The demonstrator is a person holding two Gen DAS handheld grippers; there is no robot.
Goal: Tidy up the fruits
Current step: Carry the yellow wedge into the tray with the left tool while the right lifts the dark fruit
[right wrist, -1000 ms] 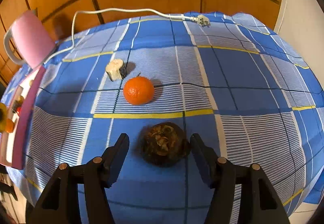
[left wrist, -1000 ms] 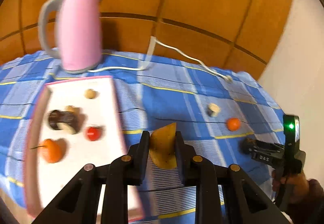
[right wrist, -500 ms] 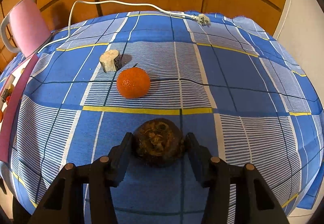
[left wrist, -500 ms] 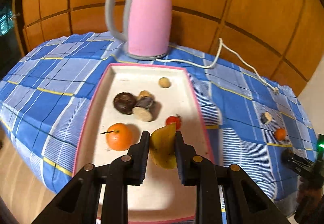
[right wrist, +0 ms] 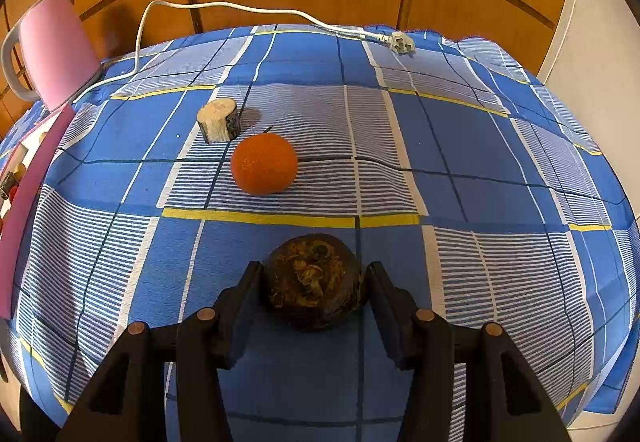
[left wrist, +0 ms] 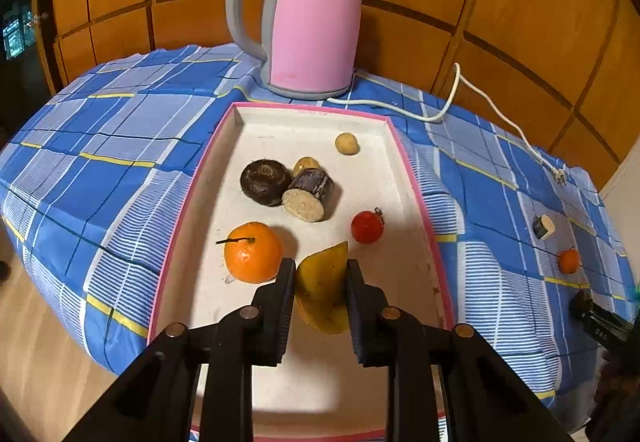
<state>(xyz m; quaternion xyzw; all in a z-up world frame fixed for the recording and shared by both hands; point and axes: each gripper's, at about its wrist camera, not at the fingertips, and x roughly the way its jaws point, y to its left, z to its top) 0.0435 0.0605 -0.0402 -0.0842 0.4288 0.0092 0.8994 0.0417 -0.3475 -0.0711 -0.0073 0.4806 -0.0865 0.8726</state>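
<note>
The left gripper (left wrist: 321, 284) is clamped on a yellow fruit piece (left wrist: 322, 288) and holds it over the near part of the white tray (left wrist: 416, 178). Its lower end hides behind the gripper's pads. Just left of the gripper sits an orange (left wrist: 253, 252), and a small red fruit (left wrist: 367, 227) lies just ahead to the right. Farther ahead are a dark round fruit (left wrist: 265, 182) and a cut purple chunk (left wrist: 309, 195), touching. A pink kettle (left wrist: 308, 16) stands past the tray.

The right gripper (right wrist: 314, 284) is squeezed on a dark brown round fruit (right wrist: 314, 282) on the blue checked table (right wrist: 480, 146). I cannot tell if the fruit is lifted. Ahead of it lie another orange (right wrist: 264, 163) and a pale cut chunk (right wrist: 219, 121), near each other. The tray is cut off at the left edge there.
</note>
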